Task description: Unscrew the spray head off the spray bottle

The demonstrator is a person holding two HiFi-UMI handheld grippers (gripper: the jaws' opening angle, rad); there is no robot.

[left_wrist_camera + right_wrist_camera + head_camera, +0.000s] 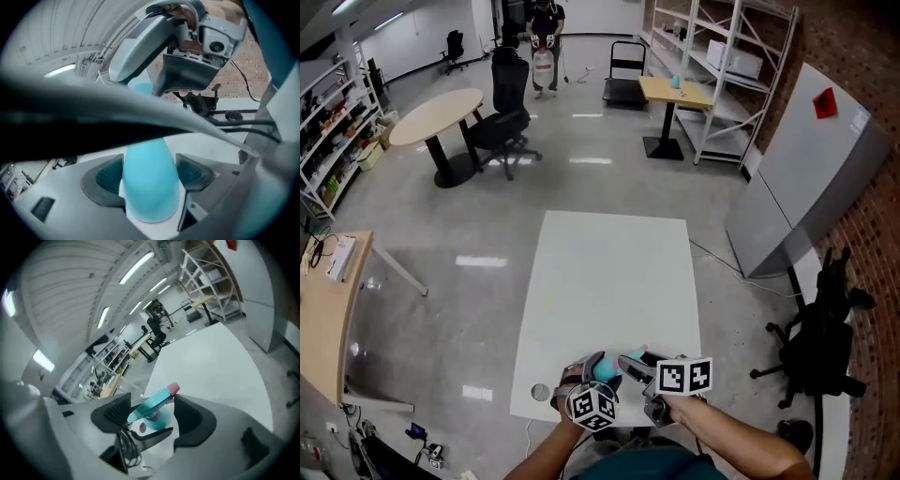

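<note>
Between right claw (152, 402) jaws sits pink-tipped spray head (150, 409).

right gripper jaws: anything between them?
Yes: the teal plastic spray head with a pink nozzle sits between the jaws of the right gripper, which stand wide apart. The right gripper view shows it.

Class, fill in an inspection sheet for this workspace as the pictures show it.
Surface: white table.
Job's things: teal spray bottle, pink-tipped spray head on it.
Clutter: small grey round spot near the table's corner.
Grippers: left gripper shut on the bottle; right gripper open, jaws either side of the spray head.
Cables: dark wires under the right gripper.
Surroundings: round table, office chair, shelving, person far off.
</note>
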